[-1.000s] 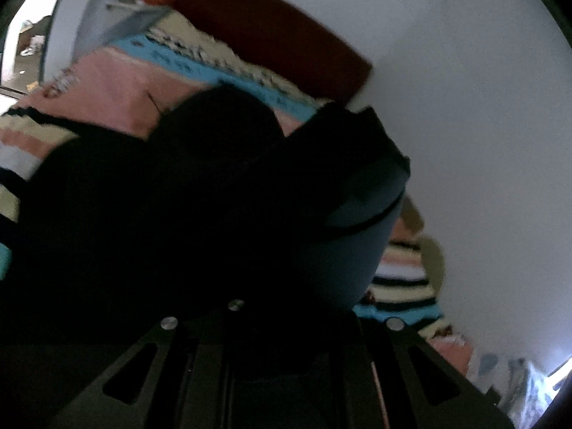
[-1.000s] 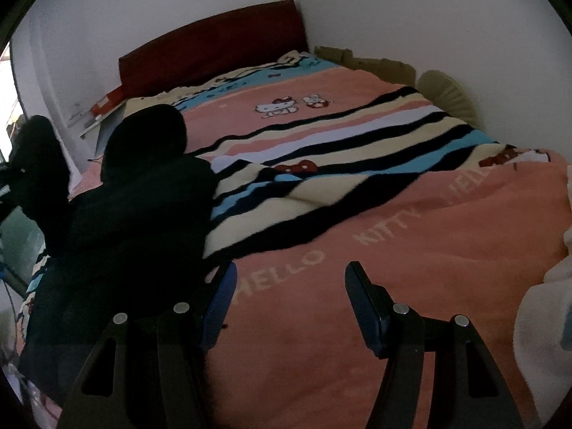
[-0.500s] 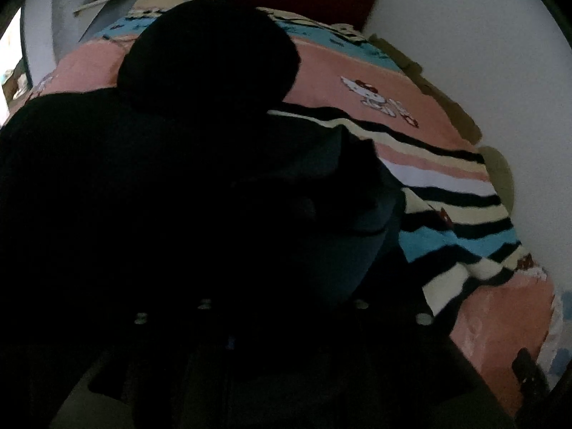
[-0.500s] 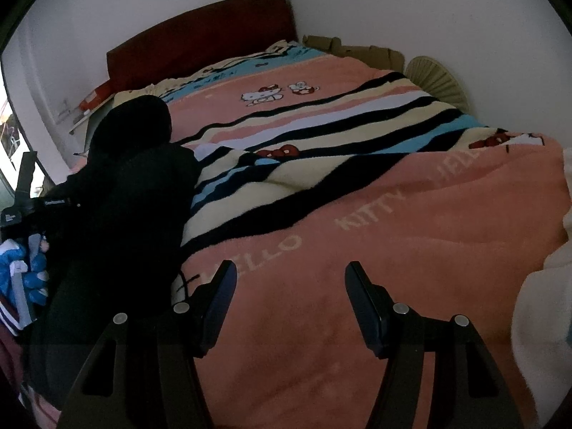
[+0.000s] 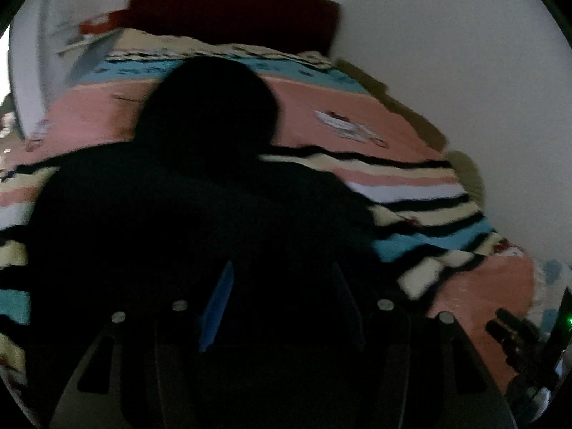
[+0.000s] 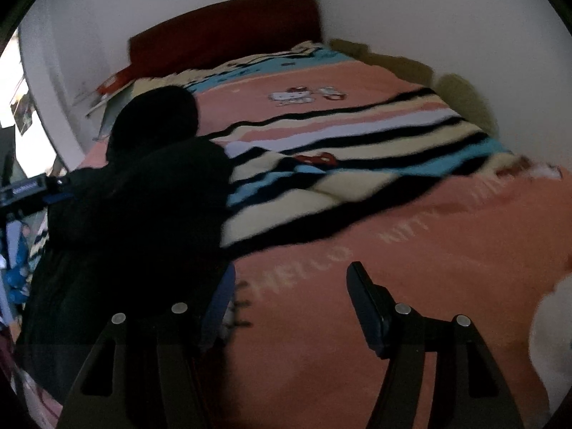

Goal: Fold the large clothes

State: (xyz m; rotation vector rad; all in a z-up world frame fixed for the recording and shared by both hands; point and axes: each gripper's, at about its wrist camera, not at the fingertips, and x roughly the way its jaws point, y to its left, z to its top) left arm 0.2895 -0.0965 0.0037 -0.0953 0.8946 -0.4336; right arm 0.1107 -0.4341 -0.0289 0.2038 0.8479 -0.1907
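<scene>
1. Our left tongs hang spread over the black hoodie, pinching nothing, which suits a fresh grab.
2. Our right tongs are spread too, just off the hoodie's right edge, over bare blanket.
3. The hoodie lies along the bed's left edge, hood toward the headboard.
</scene>
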